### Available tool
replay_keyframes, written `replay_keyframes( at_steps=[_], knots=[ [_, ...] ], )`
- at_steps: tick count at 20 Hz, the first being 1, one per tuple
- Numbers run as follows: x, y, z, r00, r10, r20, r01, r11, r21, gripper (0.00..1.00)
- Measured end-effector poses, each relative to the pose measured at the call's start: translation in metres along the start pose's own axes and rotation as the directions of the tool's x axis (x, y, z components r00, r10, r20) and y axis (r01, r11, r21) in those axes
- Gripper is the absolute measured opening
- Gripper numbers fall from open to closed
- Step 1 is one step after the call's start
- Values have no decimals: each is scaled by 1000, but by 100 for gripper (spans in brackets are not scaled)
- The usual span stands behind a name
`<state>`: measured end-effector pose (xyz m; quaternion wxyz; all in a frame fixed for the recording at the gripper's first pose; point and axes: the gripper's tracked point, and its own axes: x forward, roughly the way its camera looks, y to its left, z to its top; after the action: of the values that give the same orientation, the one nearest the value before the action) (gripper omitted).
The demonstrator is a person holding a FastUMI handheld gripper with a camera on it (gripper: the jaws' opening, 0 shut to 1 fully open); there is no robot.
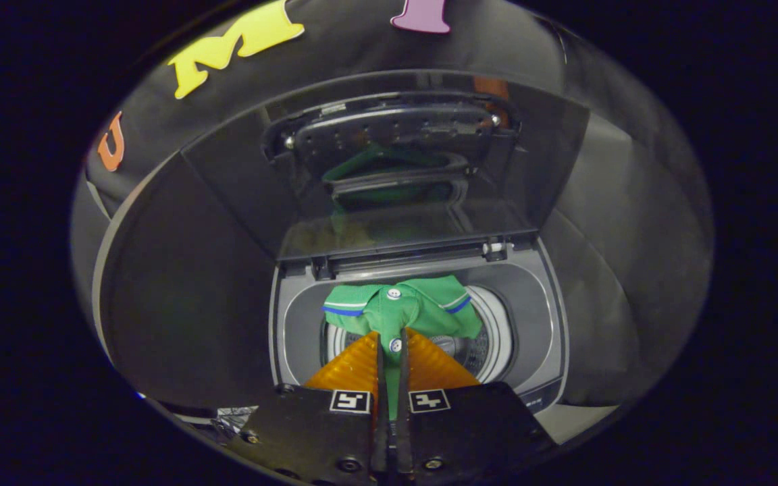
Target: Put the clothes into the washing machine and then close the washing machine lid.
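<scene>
1. Nearest the camera, the hand-held gripper point(390, 345) had its two fingers drawn together, with only a narrow slit between them.
2. A fold of the green shirt point(402, 310) ran through that slit, and both fingers pressed on it; the hand-held gripper was closed on the garment.
3. One white button point(395, 345) of the shirt sat right at the fingertips; a second white button point(394, 293) sat further up the placket, just beyond them.
4. The shirt's collar carried a blue and white stripe point(343, 310) along its edge, and the collar spread to both sides just ahead of the fingers.
5. The shirt hung over the round opening of the washing machine point(537, 317), above the drum point(490, 344). Whether its lower part touched the drum could not be told, as the fingers hid it.
6. The drum's perforated metal wall was visible to the right of the shirt, beyond the fingers.
7. The washing machine lid point(389, 169) stood raised, folded upright behind the opening, hinged along the rear edge of the machine's top.
8. The lid's glossy panel showed a green reflection of the shirt.
9. Dark cloth of the booth wall point(179, 283) surrounded the machine on both sides and behind.
</scene>
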<state>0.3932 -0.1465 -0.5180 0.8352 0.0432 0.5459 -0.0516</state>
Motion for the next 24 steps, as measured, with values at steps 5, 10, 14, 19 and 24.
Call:
replay_keyframes(
  at_steps=[5, 10, 14, 19, 24],
  knots=[
    [24, -2, -19, 999, -1, -45, 0, 1000, -8, 12],
    [8, 4, 2, 1000, 0, 19, 2, 997, -81, 36],
    [-30, 28, 39, 987, 85, 134, -68, 989, -128, 57],
    [-84, 32, 91, 952, 59, 299, -6, 985, -174, 71],
    [-143, 50, 148, 878, 125, 463, -48, 983, -175, 71]
  ],
)
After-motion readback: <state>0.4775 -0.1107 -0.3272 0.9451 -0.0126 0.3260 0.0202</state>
